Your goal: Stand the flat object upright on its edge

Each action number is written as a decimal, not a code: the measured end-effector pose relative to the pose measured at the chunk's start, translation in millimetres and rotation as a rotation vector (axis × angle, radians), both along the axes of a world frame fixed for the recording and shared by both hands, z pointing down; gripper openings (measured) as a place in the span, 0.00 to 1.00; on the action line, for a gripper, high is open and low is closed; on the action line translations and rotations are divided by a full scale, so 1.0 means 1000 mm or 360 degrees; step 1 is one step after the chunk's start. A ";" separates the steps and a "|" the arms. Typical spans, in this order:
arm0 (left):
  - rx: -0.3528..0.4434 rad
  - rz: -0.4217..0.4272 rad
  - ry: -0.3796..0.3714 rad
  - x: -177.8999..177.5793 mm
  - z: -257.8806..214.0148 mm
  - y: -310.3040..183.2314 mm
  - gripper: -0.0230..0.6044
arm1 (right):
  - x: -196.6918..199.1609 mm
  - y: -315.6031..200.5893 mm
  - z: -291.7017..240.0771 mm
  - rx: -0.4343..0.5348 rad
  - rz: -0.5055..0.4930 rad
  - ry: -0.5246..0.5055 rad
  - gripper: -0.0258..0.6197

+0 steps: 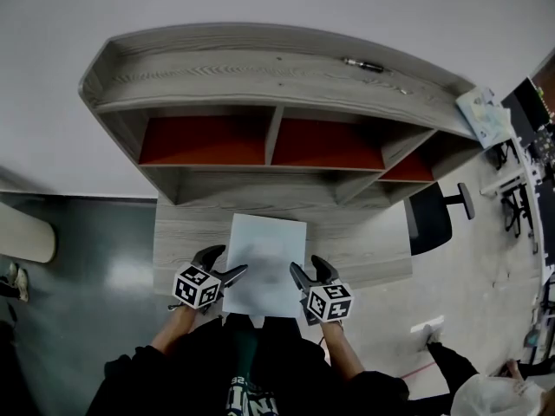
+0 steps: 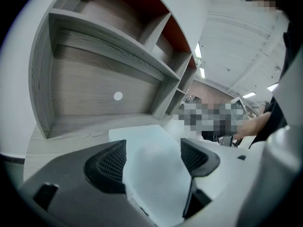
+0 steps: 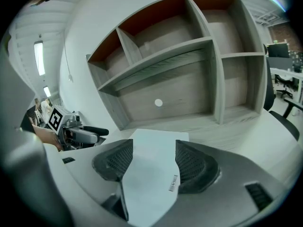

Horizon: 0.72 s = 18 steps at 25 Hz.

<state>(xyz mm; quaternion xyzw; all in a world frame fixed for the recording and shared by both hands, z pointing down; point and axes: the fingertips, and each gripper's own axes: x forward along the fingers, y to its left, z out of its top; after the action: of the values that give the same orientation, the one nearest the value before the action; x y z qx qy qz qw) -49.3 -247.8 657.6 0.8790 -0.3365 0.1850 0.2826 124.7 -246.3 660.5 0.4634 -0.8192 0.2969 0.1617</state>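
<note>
A white flat sheet-like object (image 1: 264,254) lies flat on the grey wooden desk (image 1: 186,228), its near end reaching the desk's front edge. My left gripper (image 1: 230,260) is at its left side and my right gripper (image 1: 307,264) at its right side, near the front corners. In the left gripper view the jaws stand wide apart over the white object (image 2: 142,136), pads clear of it. In the right gripper view the white object (image 3: 158,141), with a small label, shows between spread jaws that do not press on it. Both grippers are open.
A grey hutch (image 1: 277,85) with red-backed compartments stands at the back of the desk, a dark pen-like thing (image 1: 362,64) on its top. A black office chair (image 1: 429,219) stands to the right. The left gripper (image 3: 71,131) shows in the right gripper view.
</note>
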 end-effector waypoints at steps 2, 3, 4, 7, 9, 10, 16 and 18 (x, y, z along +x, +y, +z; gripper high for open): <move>-0.0045 -0.0007 -0.0003 0.000 0.009 0.002 0.59 | 0.002 0.001 0.009 -0.0045 0.0003 0.0006 0.43; -0.0065 -0.0010 -0.0004 -0.001 0.013 0.003 0.59 | 0.003 0.002 0.014 -0.0070 0.0005 0.0003 0.43; -0.0082 -0.0012 -0.0007 -0.001 0.017 0.004 0.59 | 0.004 0.002 0.018 -0.0094 0.0009 -0.0004 0.43; -0.0125 -0.0021 -0.0014 -0.003 0.026 0.004 0.60 | 0.007 0.002 0.030 -0.0156 0.0020 -0.0019 0.43; -0.0158 -0.0035 -0.0010 -0.004 0.032 0.003 0.60 | 0.008 0.002 0.037 -0.0192 0.0025 -0.0028 0.43; -0.0178 -0.0042 -0.0008 -0.005 0.036 0.003 0.60 | 0.009 0.002 0.041 -0.0210 0.0026 -0.0034 0.43; -0.0274 -0.0011 -0.0069 -0.007 0.060 0.009 0.60 | 0.010 0.005 0.064 -0.0347 -0.0013 -0.0042 0.43; -0.0309 -0.0011 -0.0063 -0.006 0.065 0.009 0.60 | 0.010 0.005 0.071 -0.0375 -0.0025 -0.0035 0.43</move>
<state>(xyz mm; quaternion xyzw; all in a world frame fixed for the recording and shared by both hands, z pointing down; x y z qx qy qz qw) -55.7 -239.0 722.8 0.8425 -0.3255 0.2330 0.3605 135.0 -241.5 731.6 0.4314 -0.7839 0.3949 0.2085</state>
